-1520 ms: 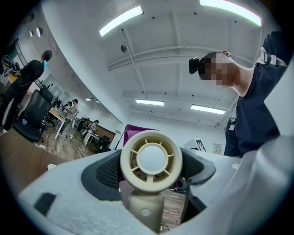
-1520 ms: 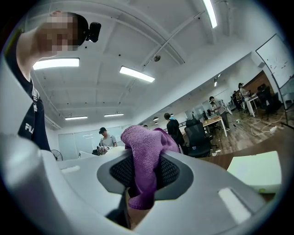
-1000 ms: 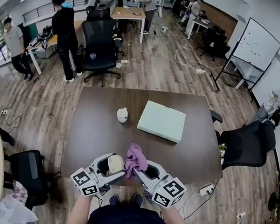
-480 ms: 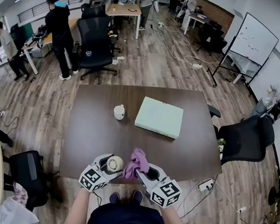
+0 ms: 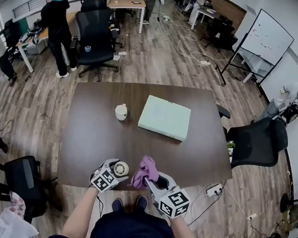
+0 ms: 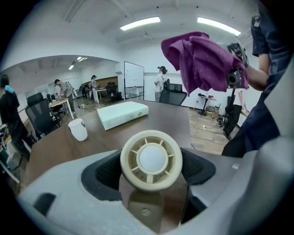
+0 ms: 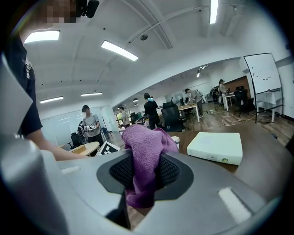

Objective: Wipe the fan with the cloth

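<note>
A pale box (image 5: 162,117) lies flat near the middle of the dark brown surface (image 5: 93,137). A small white cup (image 5: 120,111) stands just to its left, apart from it. Both sit well away from my end of the surface, and nothing lies between them and what I hold. Past the far edge a black office chair (image 5: 94,31) stands on the wooden floor, with a person in black (image 5: 53,22) beside it. Another black chair (image 5: 255,143) sits off the right side, and a whiteboard (image 5: 267,38) stands farther back.

The fan (image 6: 151,159) is small, round and cream, with a smooth hub and short spokes. It is near the close edge of the surface, held in my left gripper (image 5: 116,169), whose fingers (image 6: 106,173) press its rim from both sides. My right gripper (image 5: 153,179) is just beside it on the right. Its fingers are clamped on the purple cloth (image 7: 146,151), which bunches above the pads and hangs a little below them. The left gripper view shows the cloth up and to the right of the fan, not touching it. Both my bare forearms reach forward from my body, with the grippers angled in toward each other.
</note>
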The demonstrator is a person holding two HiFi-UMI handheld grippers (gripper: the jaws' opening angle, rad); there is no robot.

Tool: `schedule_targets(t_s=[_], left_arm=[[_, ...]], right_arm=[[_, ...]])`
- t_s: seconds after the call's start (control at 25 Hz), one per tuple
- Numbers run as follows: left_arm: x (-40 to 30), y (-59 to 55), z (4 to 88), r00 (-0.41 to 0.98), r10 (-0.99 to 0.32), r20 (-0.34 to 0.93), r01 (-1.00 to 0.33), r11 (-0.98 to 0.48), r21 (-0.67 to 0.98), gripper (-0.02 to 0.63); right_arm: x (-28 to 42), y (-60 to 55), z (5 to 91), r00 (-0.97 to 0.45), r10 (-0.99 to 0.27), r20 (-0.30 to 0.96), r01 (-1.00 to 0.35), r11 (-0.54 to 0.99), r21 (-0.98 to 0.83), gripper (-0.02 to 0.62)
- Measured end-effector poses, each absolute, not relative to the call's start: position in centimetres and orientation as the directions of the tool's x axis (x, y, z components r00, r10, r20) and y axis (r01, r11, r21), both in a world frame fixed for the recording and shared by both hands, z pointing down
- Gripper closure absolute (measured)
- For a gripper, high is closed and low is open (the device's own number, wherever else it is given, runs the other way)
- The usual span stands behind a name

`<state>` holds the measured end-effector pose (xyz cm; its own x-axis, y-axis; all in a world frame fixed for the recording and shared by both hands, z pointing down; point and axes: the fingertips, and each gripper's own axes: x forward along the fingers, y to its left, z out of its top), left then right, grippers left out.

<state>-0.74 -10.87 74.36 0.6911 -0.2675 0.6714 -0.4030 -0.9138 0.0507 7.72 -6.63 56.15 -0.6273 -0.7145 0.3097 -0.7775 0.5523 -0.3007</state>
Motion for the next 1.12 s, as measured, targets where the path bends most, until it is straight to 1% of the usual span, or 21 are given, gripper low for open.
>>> schedule_targets(t_s=[0.12, 0.24, 0.4, 0.84, 1.12], left_arm=[[-0.2, -10.3, 77.1, 0.672, -0.21, 0.71, -0.351, -0.935, 0.055, 0.232], [-0.1, -10.2, 79.2, 0.651, -0.179, 0.738, -0.348, -0.934, 0.08, 0.232], [0.1, -10.7, 81.8, 0.615, -0.157, 0.773, -0.329, -0.942, 0.071, 0.232], [0.7, -12.4, 85.9, 0.548, -0.075, 0.833, -0.278, -0.956, 0.097, 0.232], [-0.1, -11.5, 88.0, 0.507, -0.018, 0.862, -0.235, -0.965, 0.118, 0.232]], right_arm=[[7.9, -6.2, 57.0, -0.617, -0.713, 0.333, -0.786, 0.539, -0.303, 0.485], [8.1, -6.0, 57.5, -0.607, -0.715, 0.347, -0.794, 0.525, -0.307, 0.485], [8.7, -5.9, 57.9, -0.592, -0.72, 0.362, -0.805, 0.507, -0.309, 0.485], [10.4, -5.7, 58.9, -0.553, -0.733, 0.395, -0.831, 0.454, -0.321, 0.485], [10.4, -5.6, 59.7, -0.551, -0.728, 0.407, -0.832, 0.44, -0.339, 0.485]])
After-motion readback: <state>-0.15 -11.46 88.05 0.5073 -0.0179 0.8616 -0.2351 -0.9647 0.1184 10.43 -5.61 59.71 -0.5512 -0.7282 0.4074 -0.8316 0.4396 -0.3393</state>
